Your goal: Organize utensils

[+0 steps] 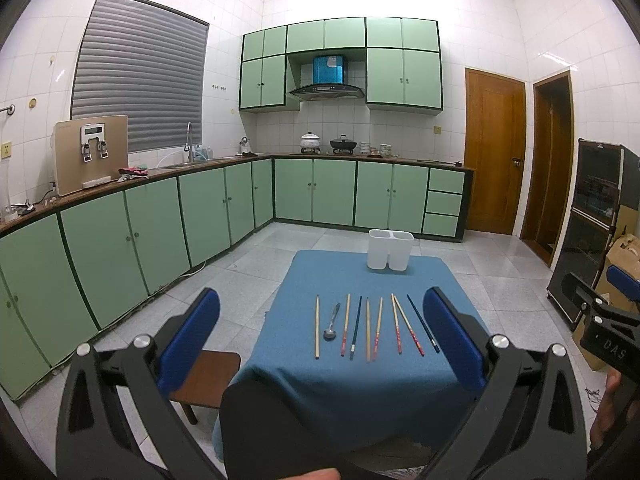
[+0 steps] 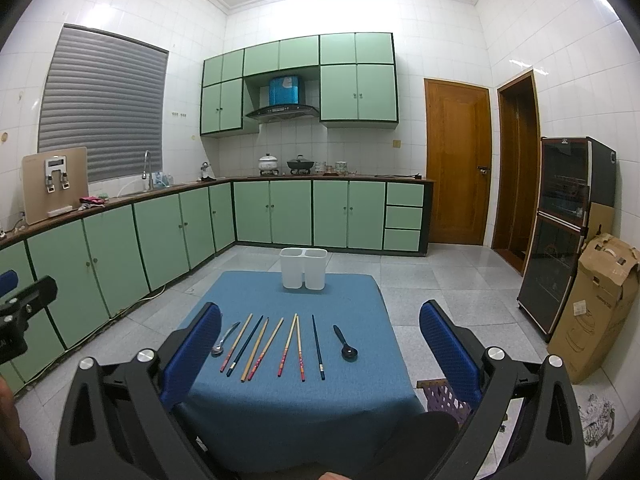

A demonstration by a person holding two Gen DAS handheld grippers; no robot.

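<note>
A white two-compartment holder [image 1: 390, 250] [image 2: 303, 268] stands at the far edge of a table with a blue cloth [image 1: 360, 380] [image 2: 280, 408]. Several chopsticks [image 1: 368, 330] [image 2: 262, 348] lie in a row on the cloth. A metal spoon [image 1: 333, 322] [image 2: 225, 339] lies near the left end of the row, and a black spoon [image 2: 345, 344] at the right end. My left gripper [image 1: 320, 332] and right gripper [image 2: 320, 344] are both open and empty, held above the near side of the table.
A brown stool [image 1: 204, 380] stands left of the table. A purple basket [image 2: 442, 394] sits on the floor at the right. A cardboard box [image 2: 596, 304] and a dark cabinet [image 2: 568, 232] stand at the right wall. Green kitchen cabinets [image 1: 160, 232] line the left and back.
</note>
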